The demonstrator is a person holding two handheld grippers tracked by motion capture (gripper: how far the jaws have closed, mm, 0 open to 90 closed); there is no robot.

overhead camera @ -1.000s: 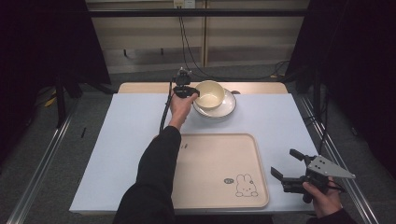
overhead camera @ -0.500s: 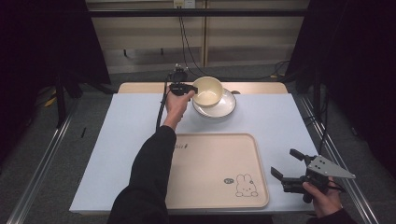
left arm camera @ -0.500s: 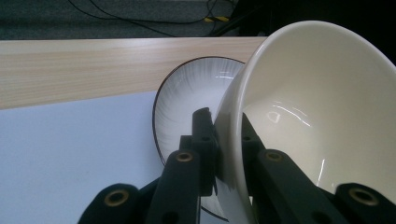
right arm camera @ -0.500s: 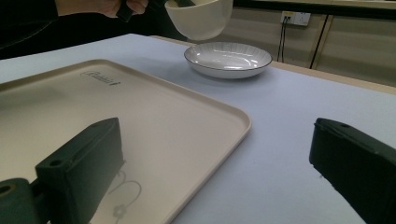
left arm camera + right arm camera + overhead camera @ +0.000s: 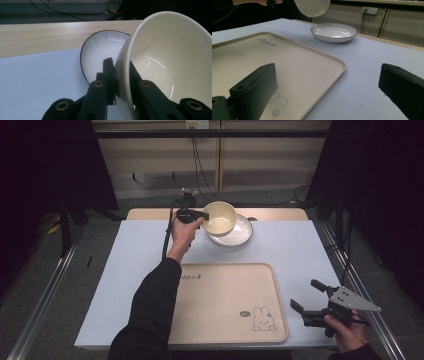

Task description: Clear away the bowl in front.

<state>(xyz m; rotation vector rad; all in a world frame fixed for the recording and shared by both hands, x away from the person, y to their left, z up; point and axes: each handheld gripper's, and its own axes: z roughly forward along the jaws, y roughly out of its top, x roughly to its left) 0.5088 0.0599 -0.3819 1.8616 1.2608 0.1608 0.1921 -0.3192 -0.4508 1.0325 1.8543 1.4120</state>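
Left gripper [image 5: 200,215] clamped on cream bowl [image 5: 220,218] rim, now higher in frame; bowl lifted clear of white plate [image 5: 239,234], tilted toward frame left, hanging above plate's left edge; plate interior more exposed, upper centre; forearm [image 5: 165,275] stretched further up frame.

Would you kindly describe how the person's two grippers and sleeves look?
Both grippers are black with blocky fingers and brass-coloured screw holes. The left gripper trails a black cable. The right gripper carries a grey three-cornered plate with small holes. Both sleeves are dark; the left sleeve is long.
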